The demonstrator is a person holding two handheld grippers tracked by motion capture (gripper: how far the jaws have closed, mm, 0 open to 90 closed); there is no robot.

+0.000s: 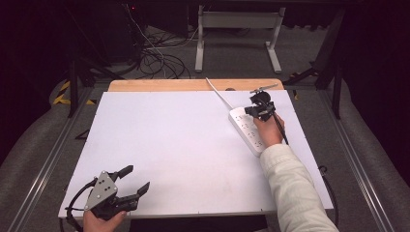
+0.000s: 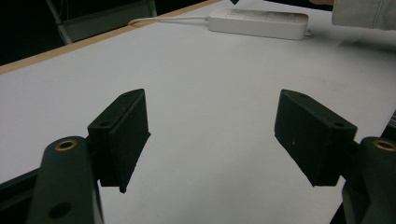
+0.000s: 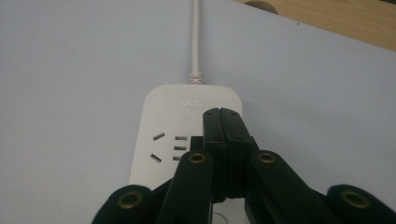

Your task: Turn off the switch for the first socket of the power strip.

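A white power strip (image 1: 245, 128) lies at the right of the white table top, its white cord (image 1: 217, 94) running off to the back edge. My right gripper (image 1: 255, 110) hovers over the strip's far end, jaws pressed together with nothing between them; in the right gripper view it (image 3: 220, 112) sits just above the sockets of the power strip (image 3: 163, 121), below the cord (image 3: 195, 37). My left gripper (image 1: 137, 180) rests at the front left corner, jaws wide apart and empty, and its own view (image 2: 212, 135) shows bare table and the power strip (image 2: 259, 22) far off.
The white board (image 1: 169, 145) sits on a wooden table (image 1: 159, 85) whose edge shows at the back. A sleeve (image 1: 295, 188) reaches in from the bottom right. Cables (image 1: 157, 60) and a white frame (image 1: 237, 34) lie on the floor beyond.
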